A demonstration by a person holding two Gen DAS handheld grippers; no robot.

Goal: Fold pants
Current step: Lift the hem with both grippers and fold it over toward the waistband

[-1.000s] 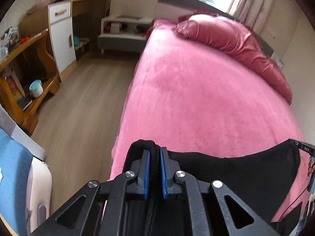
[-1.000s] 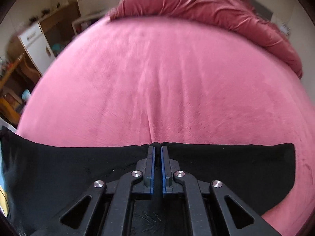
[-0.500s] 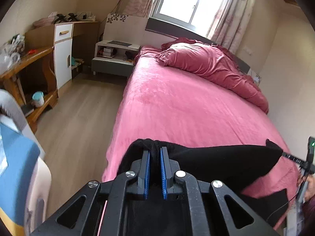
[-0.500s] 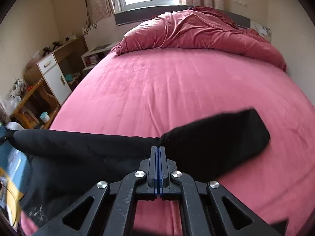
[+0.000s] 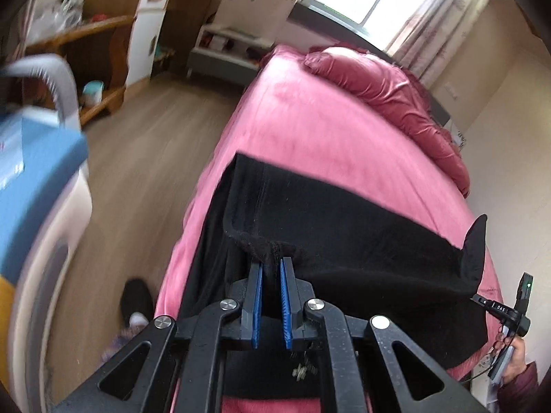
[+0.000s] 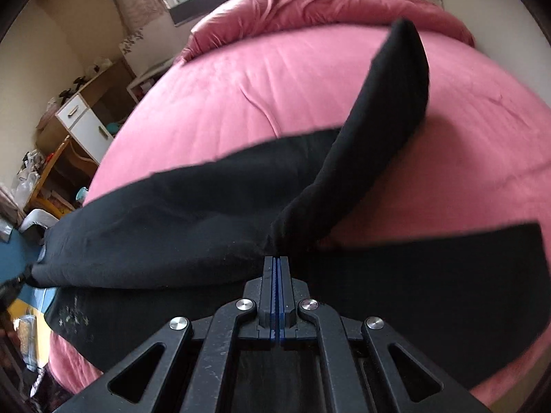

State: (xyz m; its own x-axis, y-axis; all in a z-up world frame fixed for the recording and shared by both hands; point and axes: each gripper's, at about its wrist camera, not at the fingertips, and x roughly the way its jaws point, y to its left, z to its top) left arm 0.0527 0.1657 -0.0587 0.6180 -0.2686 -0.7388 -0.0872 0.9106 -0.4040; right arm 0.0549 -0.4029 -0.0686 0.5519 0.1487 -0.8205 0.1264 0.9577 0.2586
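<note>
Left hand-held gripper (image 5: 272, 268) pinching bunched black pants (image 5: 344, 227); right hand-held gripper (image 6: 276, 261) clamped tight on pants, lifted above pink bed (image 6: 241, 79).

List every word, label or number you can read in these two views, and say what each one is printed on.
"DAS": white letters on the black cable plug at the right edge of the left wrist view; the reading is uncertain because the print is tiny.
Blue box at the left of the same view: faint marks, too blurred to read.
Right wrist view: no readable text.
</note>
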